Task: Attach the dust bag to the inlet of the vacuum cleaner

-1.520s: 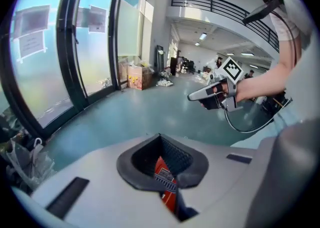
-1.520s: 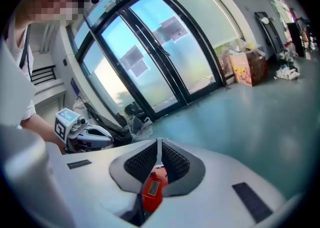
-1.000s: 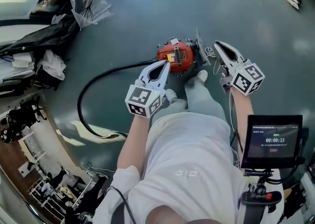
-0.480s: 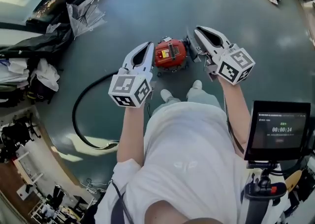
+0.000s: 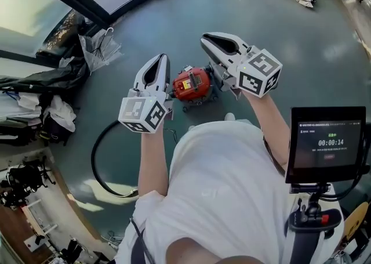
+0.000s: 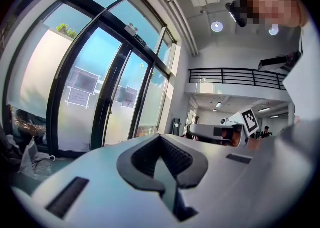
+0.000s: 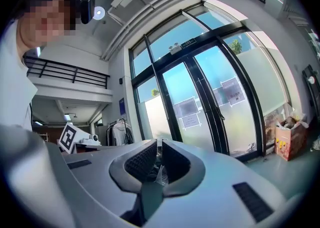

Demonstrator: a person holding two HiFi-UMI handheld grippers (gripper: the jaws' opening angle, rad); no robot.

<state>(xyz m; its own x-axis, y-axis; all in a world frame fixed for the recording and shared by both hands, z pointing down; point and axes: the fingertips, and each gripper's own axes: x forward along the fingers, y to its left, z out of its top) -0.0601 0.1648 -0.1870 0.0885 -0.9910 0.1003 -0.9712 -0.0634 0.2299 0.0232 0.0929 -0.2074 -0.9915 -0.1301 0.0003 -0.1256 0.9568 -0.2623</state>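
The red vacuum cleaner (image 5: 190, 83) stands on the grey-green floor, with a flat grey part (image 5: 219, 77) against its right side. My left gripper (image 5: 157, 67) hangs in the air to the vacuum's left, shut and holding nothing. My right gripper (image 5: 210, 40) hovers above the vacuum's right side. In the right gripper view its jaws (image 7: 159, 148) are nearly together, with a thin pale crumpled scrap (image 7: 160, 166) between the pads; I cannot tell what it is. The left gripper view shows closed pads (image 6: 161, 141) aimed level at the glass doors.
A black hose (image 5: 99, 158) curves over the floor to the left. A folded umbrella (image 5: 99, 49) and dark bags (image 5: 35, 83) lie by the glass doors (image 7: 210, 101). A monitor (image 5: 327, 149) stands at my right. A paper bag (image 7: 286, 141) sits by the doors.
Both grippers have risen from low beside the vacuum to well above the floor. The person has straightened up, and the vacuum now looks smaller and lower in the head view.
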